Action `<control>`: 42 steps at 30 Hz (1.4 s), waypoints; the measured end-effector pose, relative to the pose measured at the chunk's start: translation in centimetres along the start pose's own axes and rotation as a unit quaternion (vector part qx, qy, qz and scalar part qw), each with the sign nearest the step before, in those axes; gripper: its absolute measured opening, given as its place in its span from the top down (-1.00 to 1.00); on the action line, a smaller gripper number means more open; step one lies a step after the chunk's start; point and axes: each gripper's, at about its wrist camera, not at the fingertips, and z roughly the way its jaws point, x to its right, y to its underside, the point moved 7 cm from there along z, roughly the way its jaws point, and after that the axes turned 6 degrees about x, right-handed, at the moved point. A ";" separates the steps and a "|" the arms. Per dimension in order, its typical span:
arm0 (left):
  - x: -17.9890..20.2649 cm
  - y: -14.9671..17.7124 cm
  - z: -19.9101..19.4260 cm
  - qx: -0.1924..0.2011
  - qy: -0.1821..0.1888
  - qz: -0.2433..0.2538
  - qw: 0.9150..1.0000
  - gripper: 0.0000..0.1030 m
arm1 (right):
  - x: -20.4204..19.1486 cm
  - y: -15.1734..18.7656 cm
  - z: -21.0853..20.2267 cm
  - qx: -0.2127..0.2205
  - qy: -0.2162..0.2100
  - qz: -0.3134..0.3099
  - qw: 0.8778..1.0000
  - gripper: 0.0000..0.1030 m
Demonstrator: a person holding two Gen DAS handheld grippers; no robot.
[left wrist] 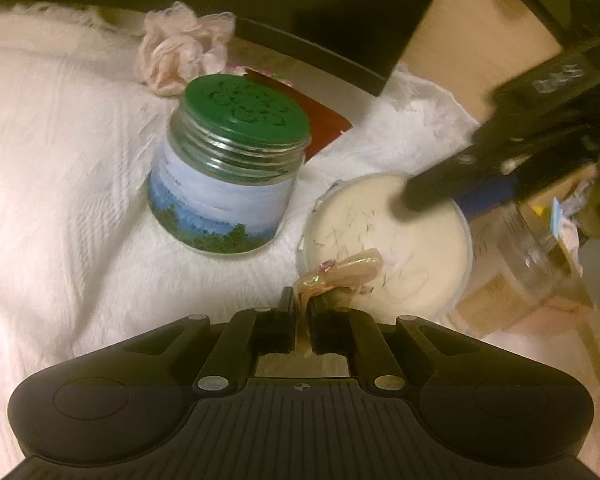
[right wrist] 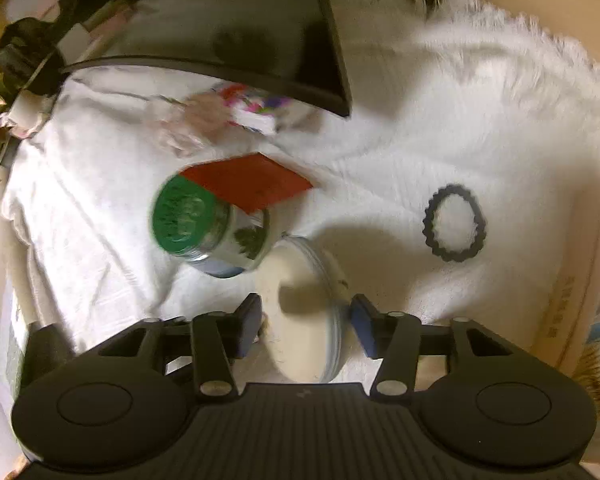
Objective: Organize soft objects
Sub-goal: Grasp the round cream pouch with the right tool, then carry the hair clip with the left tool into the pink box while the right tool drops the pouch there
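Note:
My left gripper (left wrist: 301, 304) is shut on a small shiny gold bow hair clip (left wrist: 342, 274) and holds it at the near rim of a round cream dish (left wrist: 404, 236). My right gripper (right wrist: 306, 314) is open, its blue pads on either side of that dish (right wrist: 300, 304); it also shows in the left wrist view (left wrist: 432, 196) over the dish's far rim. A pink fabric scrunchie (left wrist: 182, 46) lies at the back on the white towel (left wrist: 60, 160). A black wavy hair tie (right wrist: 454, 222) lies on the towel to the right.
A glass jar with a green lid (left wrist: 230, 164) stands left of the dish. A red card (right wrist: 250, 184) lies behind it. A dark monitor base (right wrist: 236, 40) stands at the back. An empty clear glass jar (left wrist: 540, 248) lies right of the dish.

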 end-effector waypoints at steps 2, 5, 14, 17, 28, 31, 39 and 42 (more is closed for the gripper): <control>0.2 0.1 0.0 0.000 0.001 0.009 1.000 0.85 | -1.1 -0.1 0.6 0.024 0.010 -0.022 0.999 -0.12; 0.4 0.1 -0.1 0.001 0.000 0.016 1.000 0.85 | -1.6 -0.5 1.1 0.043 0.018 -0.043 0.998 -0.16; -0.2 0.6 -0.9 0.010 -0.009 0.005 1.000 0.88 | -0.4 0.1 1.6 0.016 0.005 -0.045 0.999 -0.07; -0.9 1.1 -1.4 0.019 -0.002 -0.012 1.000 0.89 | -1.9 0.9 -0.8 0.015 -0.053 -0.065 0.996 -0.02; -2.0 2.2 -2.7 0.031 0.021 -0.037 0.999 0.91 | -2.8 0.0 -0.6 0.009 -0.080 -0.075 0.994 -0.23; -2.3 2.2 -2.9 0.029 0.030 -0.052 0.998 0.89 | -3.7 0.8 -1.7 0.007 -0.145 -0.087 0.986 -0.03; -2.1 2.3 -3.5 0.029 0.018 -0.048 0.998 0.86 | -4.9 1.8 4.3 -0.028 -0.038 -0.101 0.994 0.23; -2.0 1.7 -4.6 0.035 0.003 -0.033 0.999 0.82 | -5.5 1.6 2.7 -0.012 -0.027 -0.121 0.992 0.24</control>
